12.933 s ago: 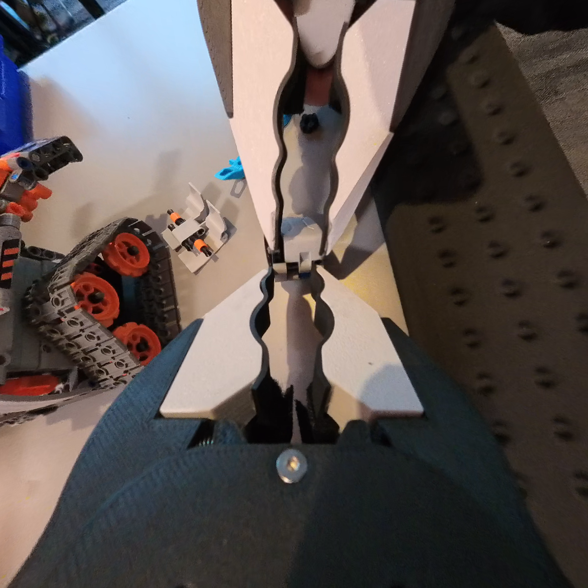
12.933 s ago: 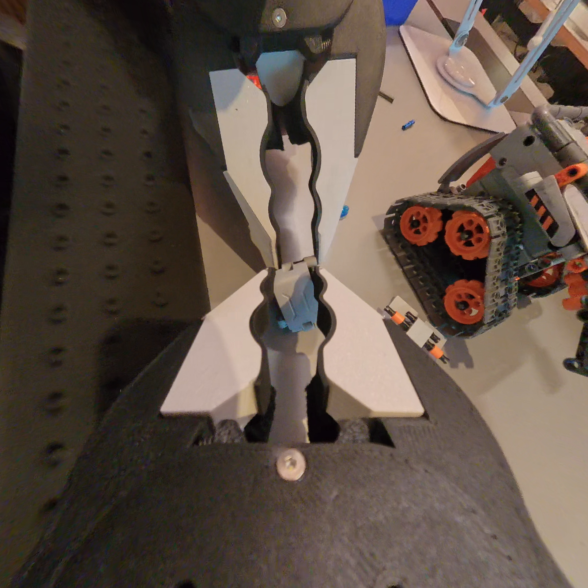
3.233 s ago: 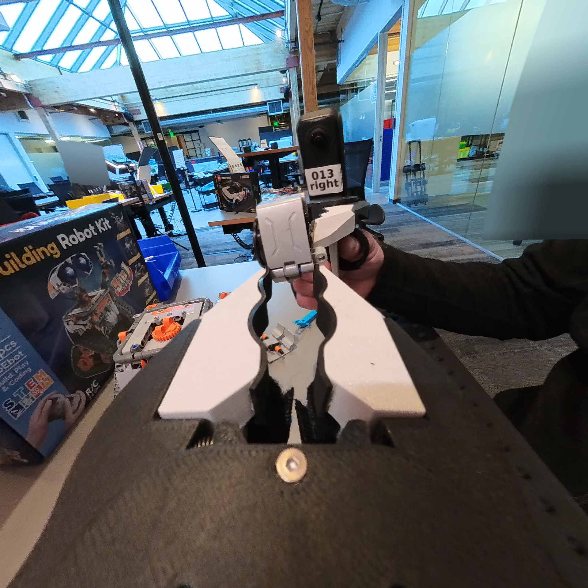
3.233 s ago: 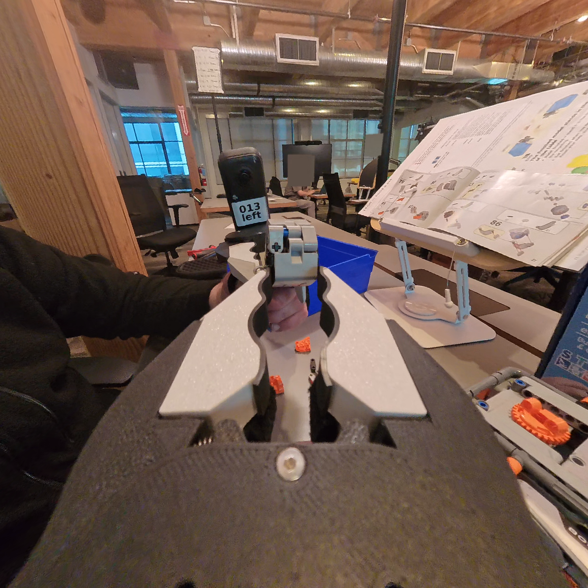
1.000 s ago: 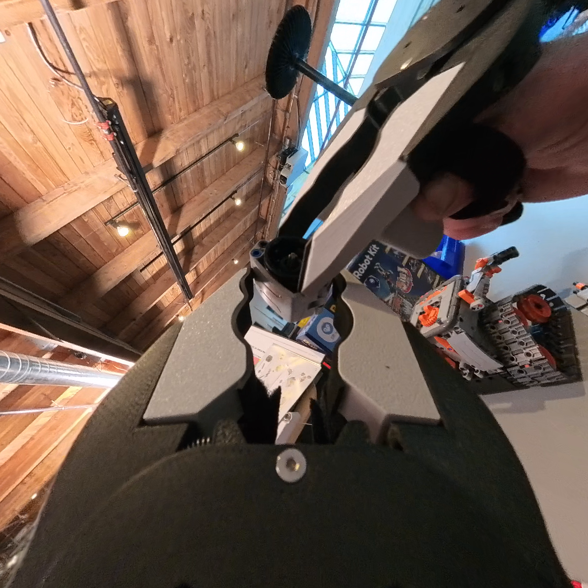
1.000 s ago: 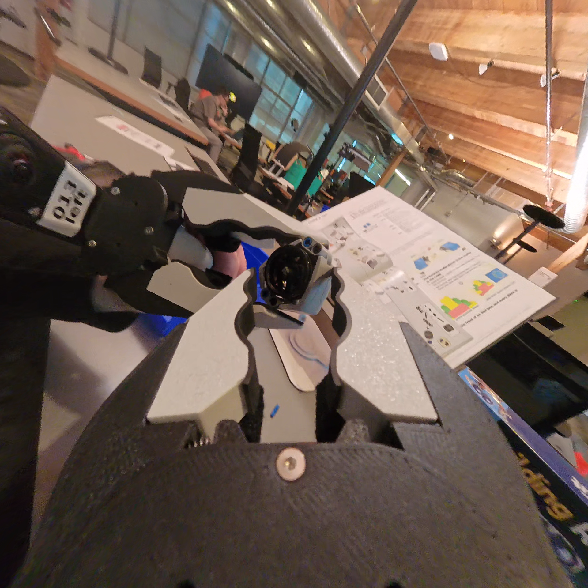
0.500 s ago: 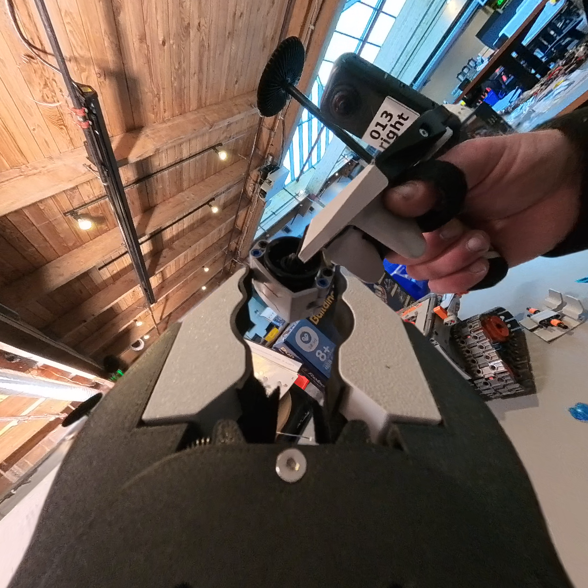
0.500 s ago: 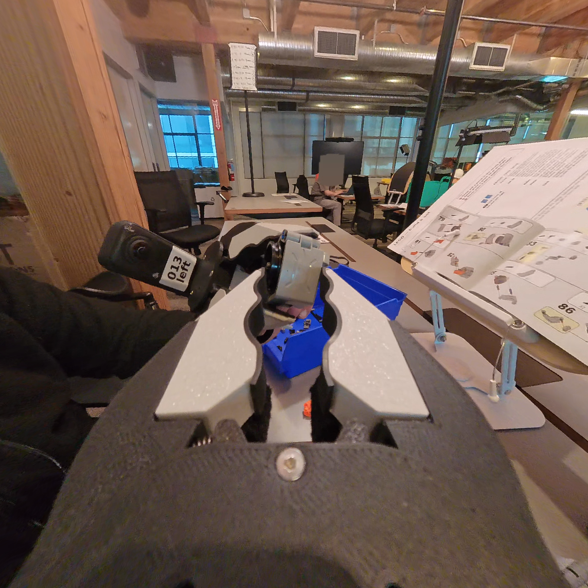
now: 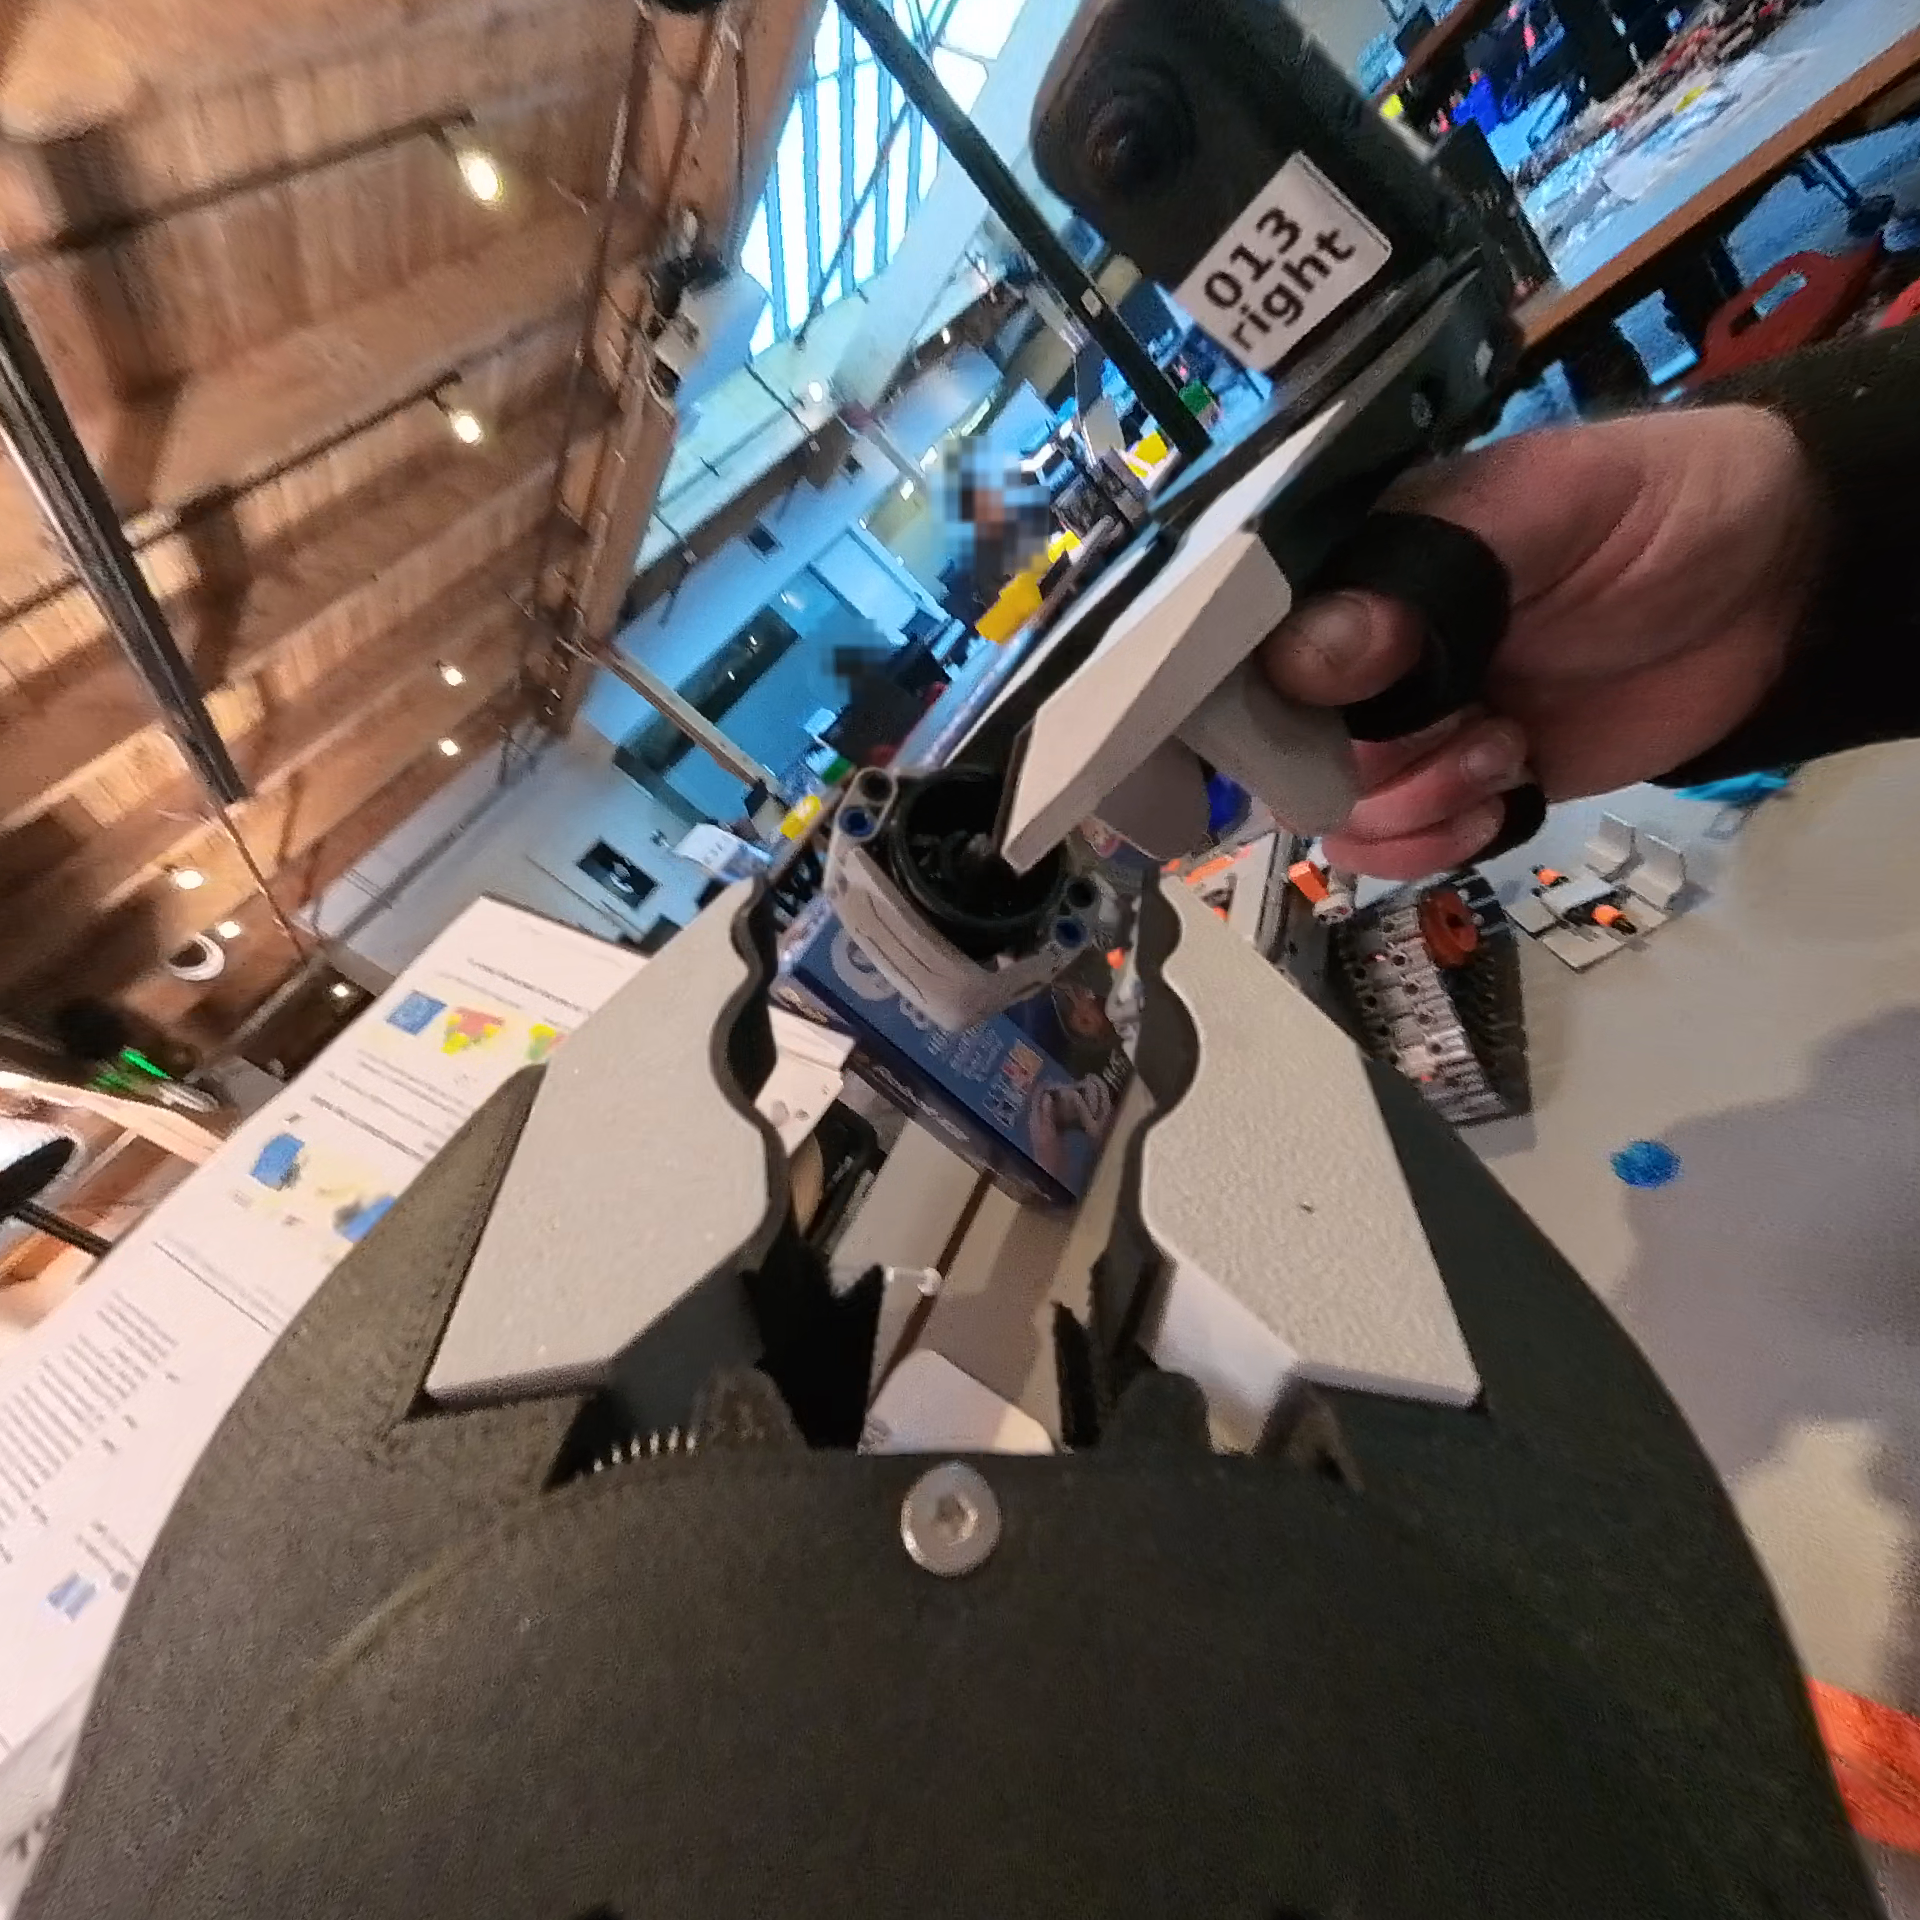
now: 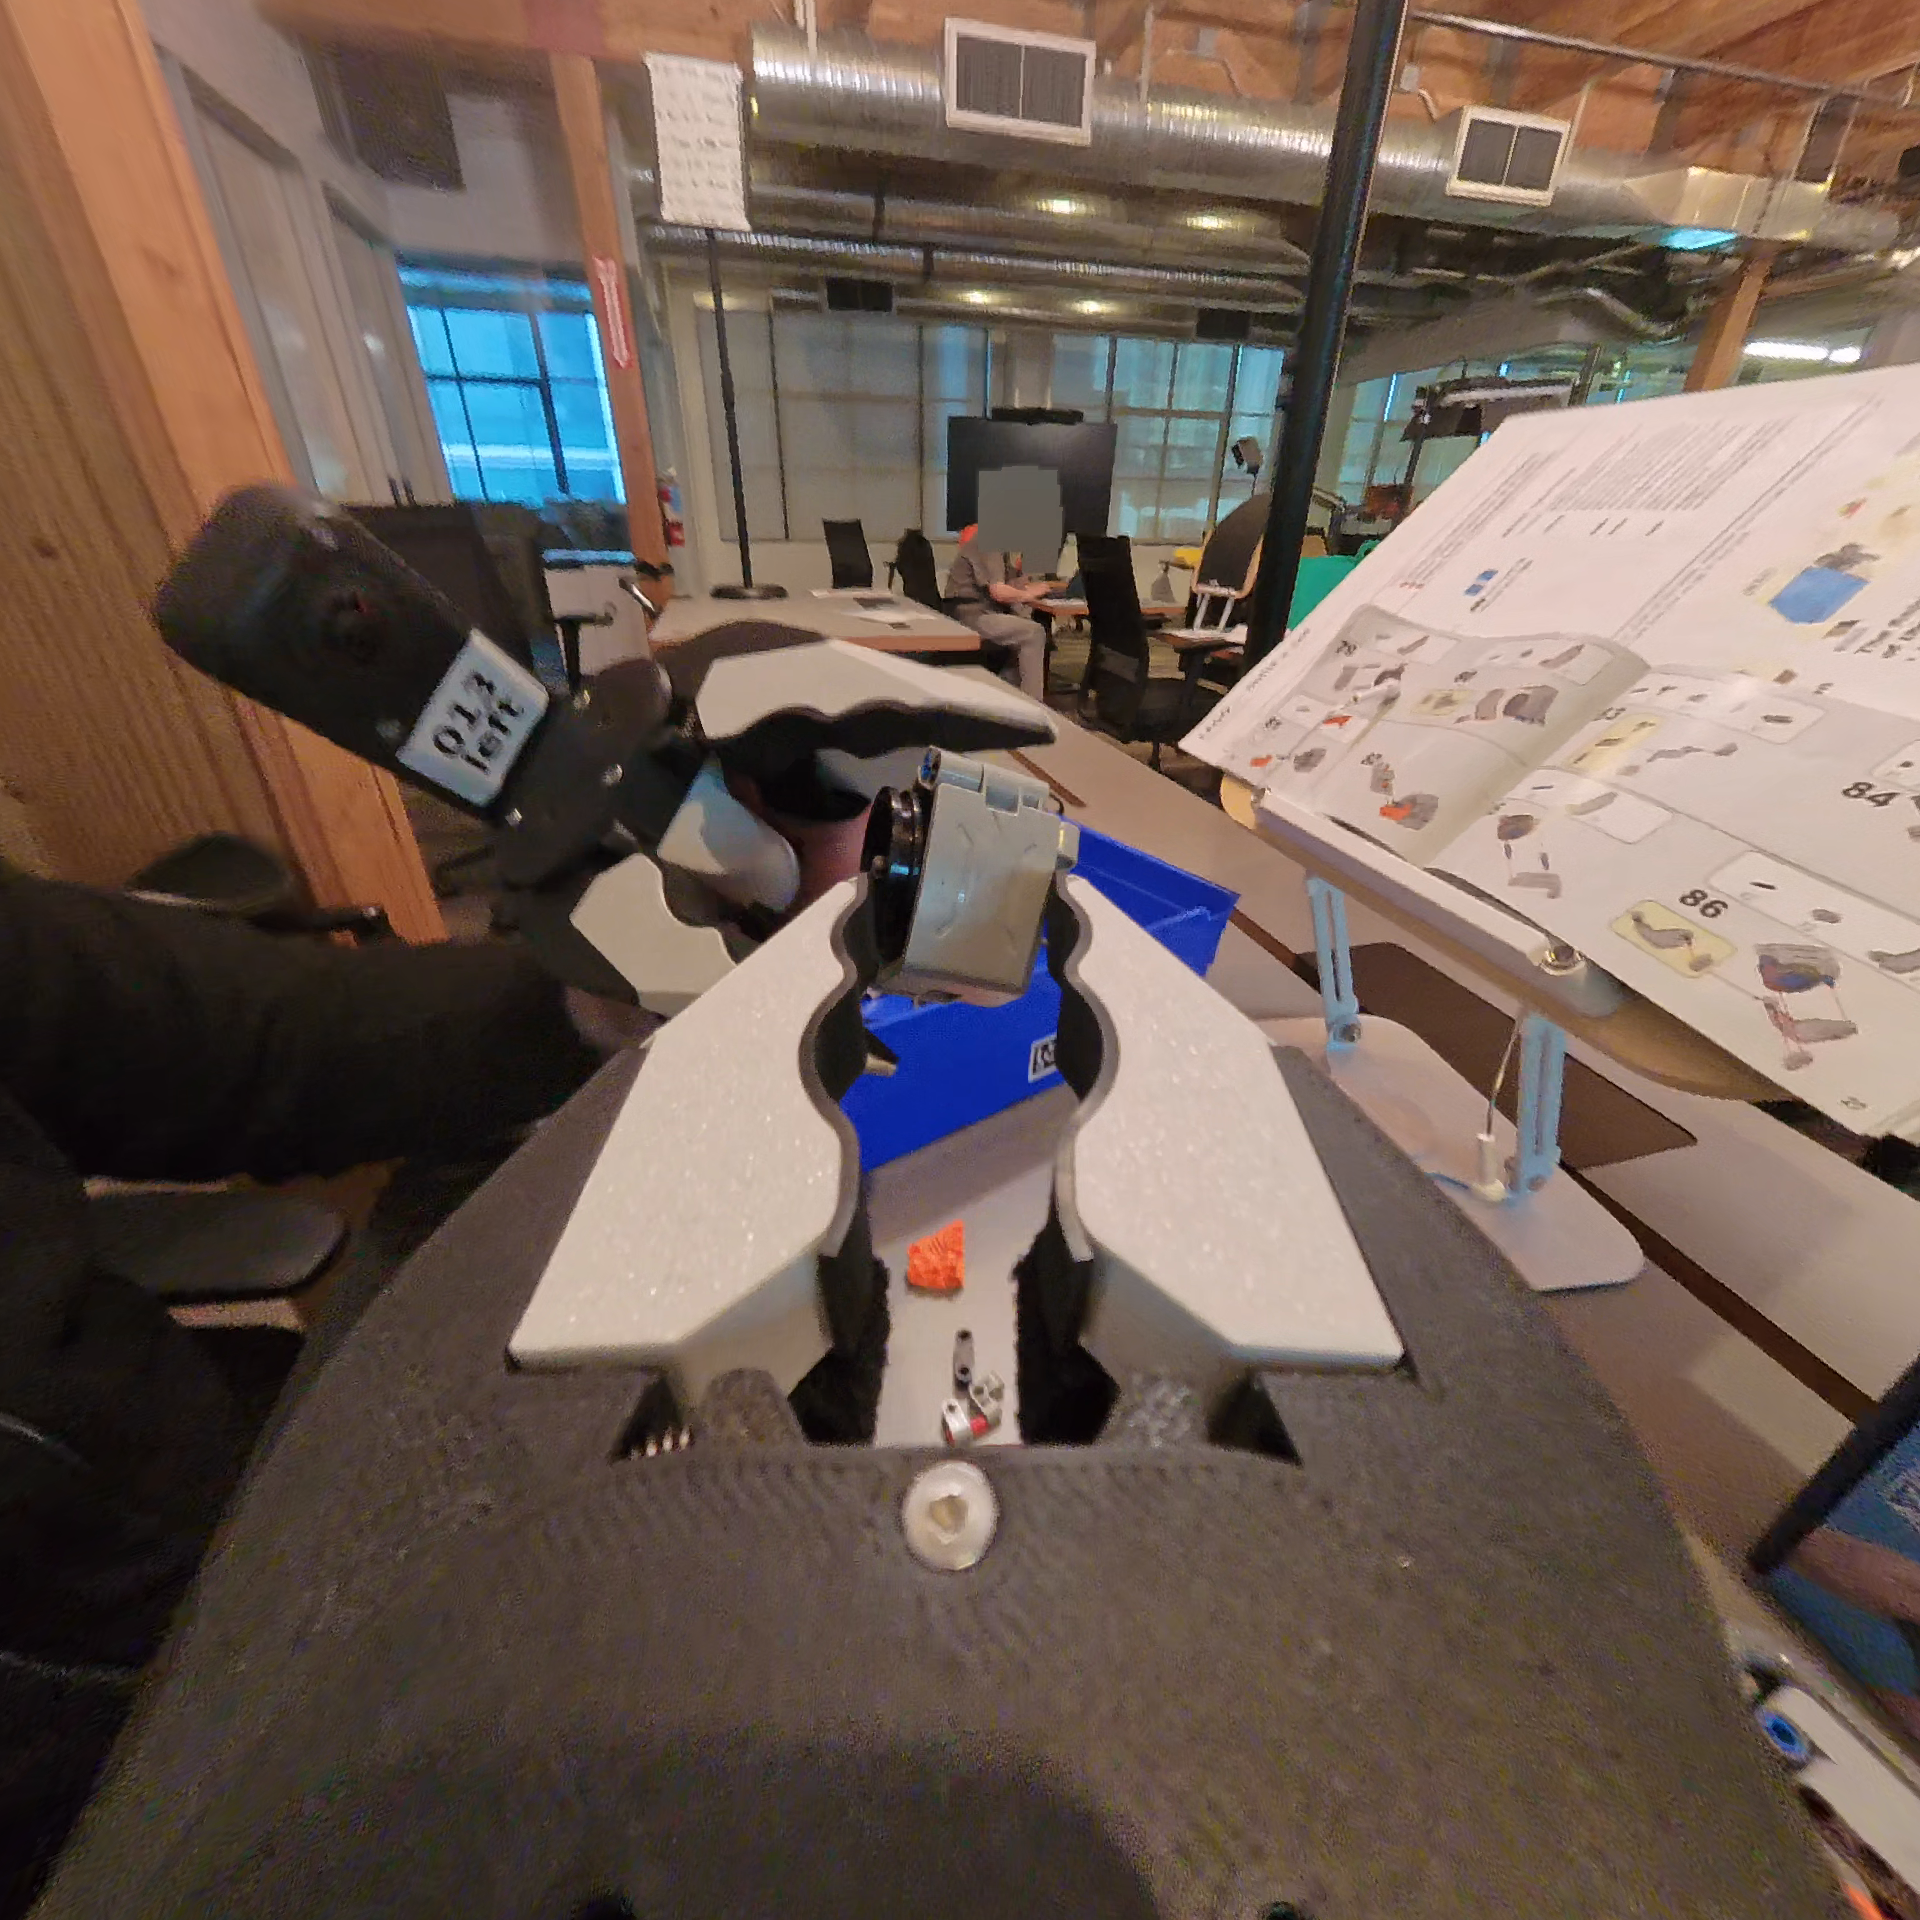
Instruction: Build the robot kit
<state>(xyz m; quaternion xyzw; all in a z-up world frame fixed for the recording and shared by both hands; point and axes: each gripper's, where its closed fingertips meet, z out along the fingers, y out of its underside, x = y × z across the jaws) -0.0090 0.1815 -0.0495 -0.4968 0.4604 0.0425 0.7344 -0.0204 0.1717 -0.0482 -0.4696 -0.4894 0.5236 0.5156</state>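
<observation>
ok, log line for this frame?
left tool: open, fingers around grey block | right tool: shut on grey block | block: held in air, blue bin behind

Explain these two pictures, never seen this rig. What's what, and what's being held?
There is no robot arm here. A person holds a handheld two-finger gripper in each hand, and each gripper carries a camera that looks along its own fingers. The dark shell and grey fingers at the bottom of each picture are that view's own gripper.

In the left wrist view, the left gripper stands open. Beyond it a hand holds the other gripper.

In the right wrist view, the right gripper is shut on a grey building-block part with a black round socket.

On the table are a tracked toy vehicle, a kit box, a blue bin, an open instruction booklet on a stand, and a loose orange piece.
</observation>
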